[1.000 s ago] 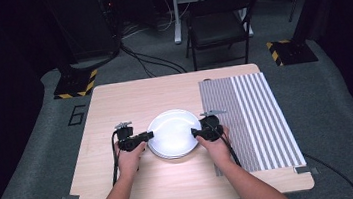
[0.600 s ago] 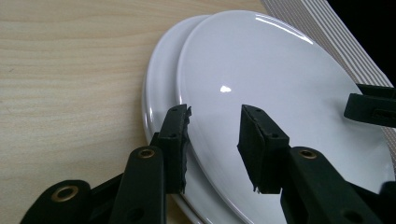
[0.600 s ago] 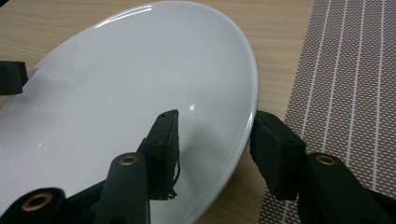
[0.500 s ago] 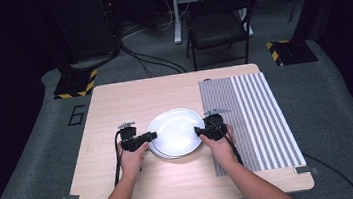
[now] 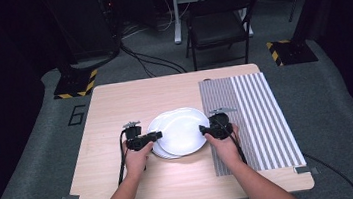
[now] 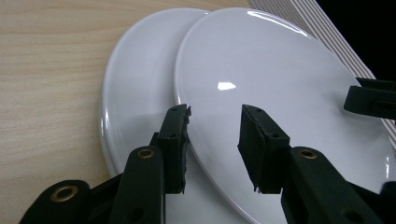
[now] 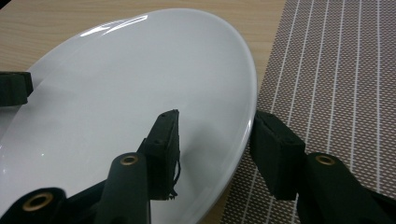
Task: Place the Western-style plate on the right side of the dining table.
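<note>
Two white plates lie overlapping at the middle of the wooden table [image 5: 115,111]. The upper plate [image 5: 180,129] [image 6: 280,70] [image 7: 130,93] sits tilted over the lower plate [image 5: 163,152] [image 6: 135,79], offset to the right. My left gripper [image 5: 157,135] [image 6: 215,135] is shut on the upper plate's left rim, with one jaw above it and one below. My right gripper [image 5: 203,129] [image 7: 215,135] is shut on the same plate's right rim, beside the striped placemat [image 5: 257,115] [image 7: 336,70].
The striped placemat covers the table's right part. Bare wood lies left of and behind the plates. A black folding chair [image 5: 219,24] and cables stand on the floor beyond the far edge. A cable trails from each gripper toward the person.
Both grippers and the upper plate have drifted slightly to the right. Both grips are unchanged.
</note>
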Demonstrator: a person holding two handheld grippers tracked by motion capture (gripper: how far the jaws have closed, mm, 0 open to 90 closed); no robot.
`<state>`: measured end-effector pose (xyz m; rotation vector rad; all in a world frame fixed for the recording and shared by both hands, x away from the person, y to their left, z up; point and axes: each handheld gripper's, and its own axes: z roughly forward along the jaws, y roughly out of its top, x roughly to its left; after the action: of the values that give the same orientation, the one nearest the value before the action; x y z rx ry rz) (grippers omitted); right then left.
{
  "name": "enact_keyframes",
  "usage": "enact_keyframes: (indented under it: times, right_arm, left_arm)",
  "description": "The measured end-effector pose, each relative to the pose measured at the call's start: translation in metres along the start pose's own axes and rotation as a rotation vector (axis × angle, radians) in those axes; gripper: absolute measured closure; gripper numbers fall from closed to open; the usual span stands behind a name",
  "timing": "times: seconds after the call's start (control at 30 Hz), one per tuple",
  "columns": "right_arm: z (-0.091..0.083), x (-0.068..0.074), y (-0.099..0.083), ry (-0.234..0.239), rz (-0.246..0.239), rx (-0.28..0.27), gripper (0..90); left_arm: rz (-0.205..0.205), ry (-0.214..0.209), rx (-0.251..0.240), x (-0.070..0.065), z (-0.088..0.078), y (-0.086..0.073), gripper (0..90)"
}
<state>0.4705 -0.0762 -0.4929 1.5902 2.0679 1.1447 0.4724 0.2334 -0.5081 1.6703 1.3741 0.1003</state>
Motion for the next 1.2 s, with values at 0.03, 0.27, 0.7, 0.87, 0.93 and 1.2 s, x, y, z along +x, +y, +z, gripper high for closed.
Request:
enact_keyframes:
  times: [0.03, 0.27, 0.7, 0.87, 0.93, 1.2]
  right_arm:
    - [-0.001, -0.001, 0.0, -0.002, 0.0, 0.001, 52.5]
    - [-0.004, -0.007, 0.001, -0.007, -0.005, -0.011, 52.8]
    - [-0.016, -0.003, -0.007, -0.029, -0.056, -0.019, 55.1]
    - [-0.02, -0.003, -0.005, -0.021, -0.034, -0.035, 55.8]
    - [-0.021, -0.003, -0.004, -0.018, -0.034, -0.043, 56.3]
    - [-0.024, -0.003, -0.004, -0.028, -0.043, -0.043, 56.8]
  left_arm:
    - [0.003, -0.003, 0.001, -0.001, 0.001, 0.0, 62.4]
    - [0.006, -0.017, 0.005, -0.004, 0.004, -0.001, 61.8]
    - [0.006, -0.016, 0.002, -0.004, 0.004, -0.001, 61.1]
    - [0.008, -0.017, -0.001, -0.005, 0.006, -0.001, 60.9]
    - [0.004, -0.019, -0.002, -0.005, 0.006, -0.002, 60.9]
    - [-0.005, -0.035, 0.001, -0.005, 0.007, -0.002, 60.9]
